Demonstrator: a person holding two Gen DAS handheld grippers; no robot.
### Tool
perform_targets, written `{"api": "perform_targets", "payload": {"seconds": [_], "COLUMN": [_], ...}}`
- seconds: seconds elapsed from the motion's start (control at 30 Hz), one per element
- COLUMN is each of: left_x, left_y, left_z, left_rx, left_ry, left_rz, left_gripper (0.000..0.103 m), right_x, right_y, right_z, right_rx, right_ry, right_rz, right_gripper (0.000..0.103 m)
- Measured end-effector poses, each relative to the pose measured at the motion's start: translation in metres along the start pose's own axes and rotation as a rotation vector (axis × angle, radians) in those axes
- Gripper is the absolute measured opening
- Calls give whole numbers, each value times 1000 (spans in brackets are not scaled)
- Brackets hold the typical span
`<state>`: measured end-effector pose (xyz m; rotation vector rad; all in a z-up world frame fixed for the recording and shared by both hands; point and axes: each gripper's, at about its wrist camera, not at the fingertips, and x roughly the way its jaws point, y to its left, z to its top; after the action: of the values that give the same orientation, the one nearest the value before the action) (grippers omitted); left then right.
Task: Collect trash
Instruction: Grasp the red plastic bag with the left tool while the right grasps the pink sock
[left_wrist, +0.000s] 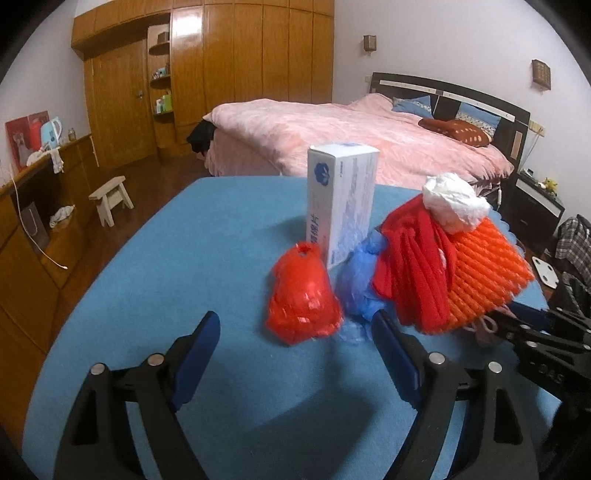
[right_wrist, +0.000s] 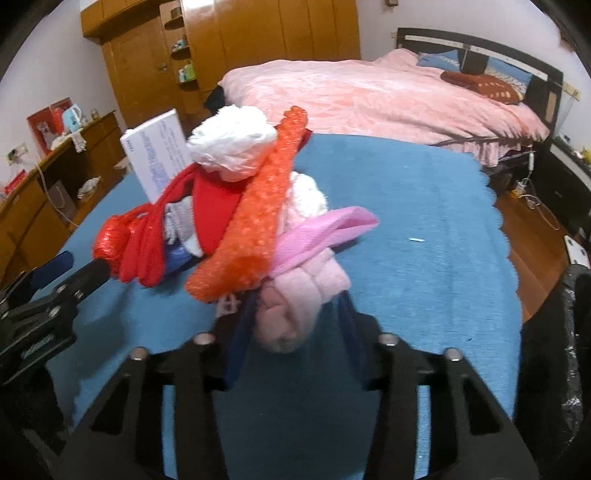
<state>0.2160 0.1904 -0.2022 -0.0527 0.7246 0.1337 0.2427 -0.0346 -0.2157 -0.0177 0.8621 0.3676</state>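
Your right gripper pinches the pink roll mid-table, its long axis running away between the fingers, while your left gripper, spread, faces the red bag.

The left gripper tilts down toward the blue mat, jaws spread wide and empty. The right gripper, beside it over the mat, clamps a pale pink roll.
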Motion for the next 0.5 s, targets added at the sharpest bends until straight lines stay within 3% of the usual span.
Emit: {"api": "perform_targets", "payload": {"seconds": [0.2, 0.27, 0.33, 0.4, 0.5], "left_x": [27, 39, 46, 48, 41], "left_y": [1, 2, 2, 2, 1], "left_z": [12, 14, 12, 12, 11], "left_rx": [10, 4, 4, 3, 7], "left_ry": [57, 98, 134, 144, 124], "left_rz": [-15, -29, -45, -65, -69], "left_gripper": [82, 74, 54, 43, 38], "right_x": [-10, -16, -22, -28, -30], "right_y": [-4, -7, -12, -19, -26], "right_z": [-5, -5, -5, -5, -5], "right_rx": [15, 11, 17, 26, 20], "right_ry": [-3, -8, -14, -26, -23], "right_rz": [17, 7, 0, -21, -61], "right_gripper": [31, 30, 30, 30, 30]}}
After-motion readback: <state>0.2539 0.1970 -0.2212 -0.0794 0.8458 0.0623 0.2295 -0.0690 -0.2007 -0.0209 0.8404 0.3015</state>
